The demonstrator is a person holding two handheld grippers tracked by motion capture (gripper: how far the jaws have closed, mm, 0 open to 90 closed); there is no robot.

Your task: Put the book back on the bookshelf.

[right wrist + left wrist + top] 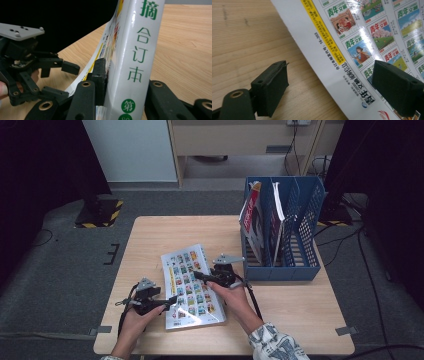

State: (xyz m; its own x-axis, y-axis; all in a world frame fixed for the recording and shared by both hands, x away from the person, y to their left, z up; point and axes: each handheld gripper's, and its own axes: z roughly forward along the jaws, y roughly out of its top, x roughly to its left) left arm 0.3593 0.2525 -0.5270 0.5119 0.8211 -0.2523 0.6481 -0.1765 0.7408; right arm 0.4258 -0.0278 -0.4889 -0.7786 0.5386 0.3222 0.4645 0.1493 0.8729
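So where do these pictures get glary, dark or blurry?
Left gripper view: white glare streaks on the glossy magazine, and the near fingers look soft. Right gripper view: black background, spine slightly shiny. High view: the table is evenly lit, with dark surroundings.

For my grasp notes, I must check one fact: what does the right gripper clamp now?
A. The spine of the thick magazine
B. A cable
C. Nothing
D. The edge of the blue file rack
A: in the right gripper view, the right gripper has its pads pressed on both sides of the magazine at its spine.
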